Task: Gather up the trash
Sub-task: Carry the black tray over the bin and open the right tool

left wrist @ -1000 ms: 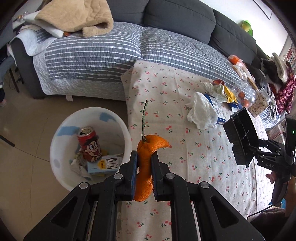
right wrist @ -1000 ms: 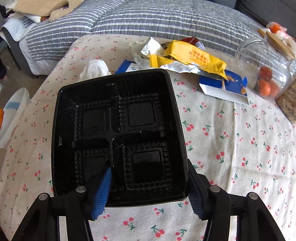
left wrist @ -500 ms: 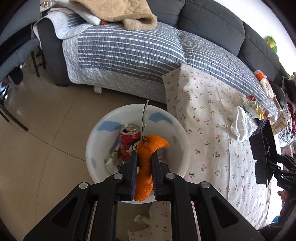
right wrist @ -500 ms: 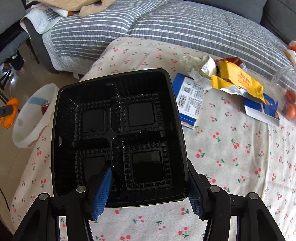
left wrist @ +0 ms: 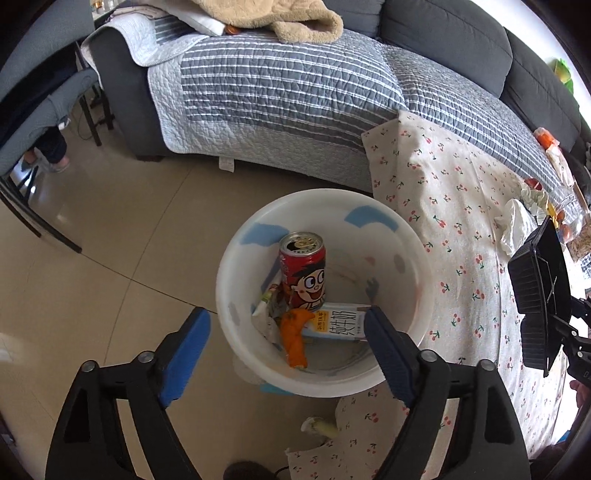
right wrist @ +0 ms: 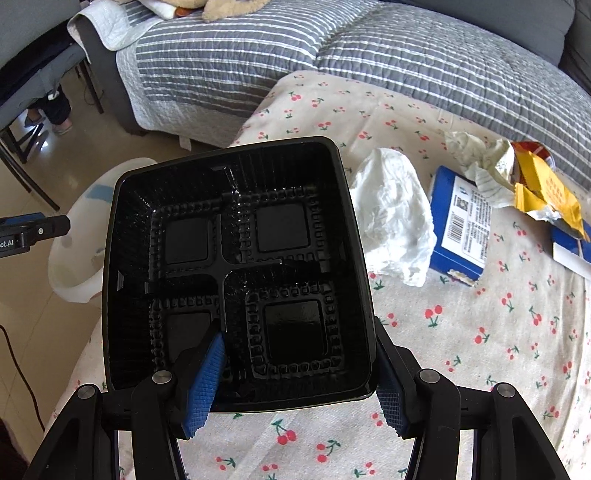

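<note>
My left gripper [left wrist: 288,350] is open and empty above a white bin [left wrist: 229,295] on the floor. In the bin lie an orange peel [left wrist: 293,341], a red drink can [left wrist: 303,273] and a milk carton [left wrist: 338,323]. My right gripper [right wrist: 295,387] is shut on a black plastic food tray [right wrist: 236,273], held over the cherry-print tablecloth [right wrist: 480,350]. The tray also shows in the left wrist view [left wrist: 539,291]. On the table lie a white crumpled tissue [right wrist: 395,214], a blue carton [right wrist: 465,221] and a yellow wrapper [right wrist: 546,188].
A grey striped sofa [left wrist: 288,85] stands behind the table, with a beige blanket [left wrist: 288,14] on it. A chair with someone's legs [left wrist: 48,147] is at the far left. The bin's rim [right wrist: 74,236] and the left gripper's tip [right wrist: 33,230] show left of the tray.
My left gripper swung from over the table to over the bin, then opened, and the orange peel dropped into the bin. My right gripper carried the tray leftward toward the table's edge.
</note>
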`<action>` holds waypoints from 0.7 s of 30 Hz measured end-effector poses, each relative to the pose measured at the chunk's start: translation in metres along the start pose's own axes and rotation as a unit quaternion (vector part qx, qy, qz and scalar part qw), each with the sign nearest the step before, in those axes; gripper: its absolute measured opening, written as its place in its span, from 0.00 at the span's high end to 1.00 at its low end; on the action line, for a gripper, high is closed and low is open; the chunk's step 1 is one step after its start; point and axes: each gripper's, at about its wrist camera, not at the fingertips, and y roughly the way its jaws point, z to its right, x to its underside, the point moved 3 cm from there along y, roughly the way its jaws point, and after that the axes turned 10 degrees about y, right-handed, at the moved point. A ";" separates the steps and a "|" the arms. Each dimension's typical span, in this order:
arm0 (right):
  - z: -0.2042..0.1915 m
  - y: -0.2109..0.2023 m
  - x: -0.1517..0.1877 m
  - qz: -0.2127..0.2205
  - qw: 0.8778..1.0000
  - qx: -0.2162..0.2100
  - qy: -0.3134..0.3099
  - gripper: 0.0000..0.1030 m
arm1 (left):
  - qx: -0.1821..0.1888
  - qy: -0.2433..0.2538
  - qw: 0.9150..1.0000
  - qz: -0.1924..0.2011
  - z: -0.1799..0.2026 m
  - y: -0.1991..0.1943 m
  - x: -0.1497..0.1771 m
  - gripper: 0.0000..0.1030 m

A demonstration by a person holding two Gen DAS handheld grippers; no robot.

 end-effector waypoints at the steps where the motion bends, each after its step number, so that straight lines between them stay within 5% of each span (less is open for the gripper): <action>1: -0.003 0.001 -0.001 0.000 1.000 0.001 -0.002 0.38 | -0.004 -0.006 1.000 -0.005 -0.004 -0.001 0.002 0.12; 14: -0.077 0.024 -0.016 -0.005 0.999 0.015 -0.038 0.38 | -0.053 -0.029 0.998 -0.014 -0.053 -0.019 0.027 0.12; 21: -0.119 0.048 -0.028 -0.013 0.998 0.025 -0.054 0.37 | -0.046 -0.048 0.998 -0.010 -0.074 -0.023 0.033 0.12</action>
